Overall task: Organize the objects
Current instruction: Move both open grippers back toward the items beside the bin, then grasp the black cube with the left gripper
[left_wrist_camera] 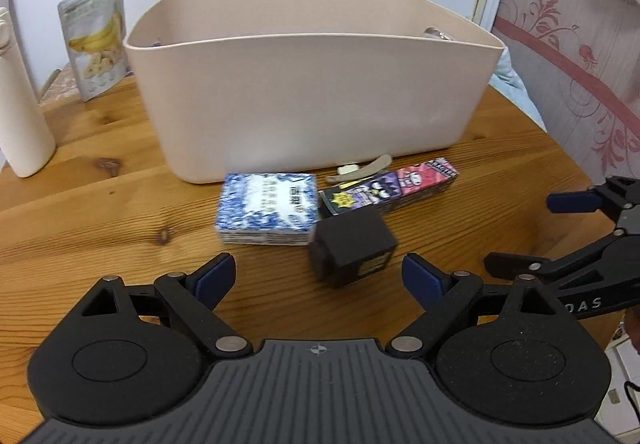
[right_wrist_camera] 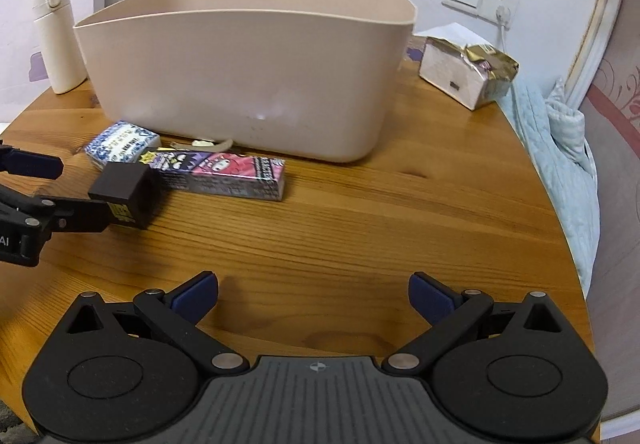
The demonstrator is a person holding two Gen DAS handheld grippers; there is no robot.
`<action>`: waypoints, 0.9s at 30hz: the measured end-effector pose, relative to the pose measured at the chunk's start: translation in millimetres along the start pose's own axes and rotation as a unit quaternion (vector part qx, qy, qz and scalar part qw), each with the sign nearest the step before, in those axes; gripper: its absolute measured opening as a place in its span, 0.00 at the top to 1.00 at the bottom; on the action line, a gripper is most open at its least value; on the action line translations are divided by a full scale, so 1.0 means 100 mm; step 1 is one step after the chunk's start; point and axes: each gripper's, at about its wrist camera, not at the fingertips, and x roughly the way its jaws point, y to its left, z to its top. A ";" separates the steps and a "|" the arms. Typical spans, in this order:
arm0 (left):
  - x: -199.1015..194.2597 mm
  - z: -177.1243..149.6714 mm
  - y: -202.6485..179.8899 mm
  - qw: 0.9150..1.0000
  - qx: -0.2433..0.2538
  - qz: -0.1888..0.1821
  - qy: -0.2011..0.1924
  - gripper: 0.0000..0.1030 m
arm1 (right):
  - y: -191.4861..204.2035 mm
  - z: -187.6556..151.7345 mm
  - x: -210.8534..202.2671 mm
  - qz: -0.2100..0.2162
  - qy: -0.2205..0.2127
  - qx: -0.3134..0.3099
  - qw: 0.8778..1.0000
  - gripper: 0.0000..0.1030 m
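A beige plastic bin [left_wrist_camera: 312, 100] stands on the round wooden table [left_wrist_camera: 100, 228]; it also shows in the right wrist view [right_wrist_camera: 240, 80]. In front of it lie a blue-and-white tissue pack [left_wrist_camera: 266, 208], a purple-pink cartoon box [left_wrist_camera: 392, 186] and a small black box [left_wrist_camera: 352, 248]. My left gripper [left_wrist_camera: 318, 276] is open just short of the black box. In the right wrist view the left gripper [right_wrist_camera: 60, 188] reaches the black box [right_wrist_camera: 124, 196], with the cartoon box [right_wrist_camera: 224, 174] and tissue pack [right_wrist_camera: 120, 144] behind. My right gripper [right_wrist_camera: 314, 296] is open and empty over bare table.
A white bottle [left_wrist_camera: 20, 104] and a banana snack pouch [left_wrist_camera: 96, 36] stand at the left. A beige clip [left_wrist_camera: 360, 168] lies by the bin. A gold-wrapped carton [right_wrist_camera: 468, 72] sits at the back right. A light blue quilt [right_wrist_camera: 560, 140] hangs past the table's right edge.
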 end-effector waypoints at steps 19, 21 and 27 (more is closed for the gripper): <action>0.33 0.07 -0.03 0.998 -0.033 0.048 -0.011 0.21 | -0.10 0.07 0.19 0.023 -0.009 0.014 1.000 0.00; 0.31 0.05 -0.01 0.998 -0.022 0.051 -0.013 0.28 | -0.10 0.11 0.24 0.027 -0.013 0.019 0.999 0.00; 0.22 -0.01 0.16 0.998 -0.017 0.058 -0.019 0.55 | 0.01 0.23 0.36 0.035 -0.025 0.004 0.999 0.00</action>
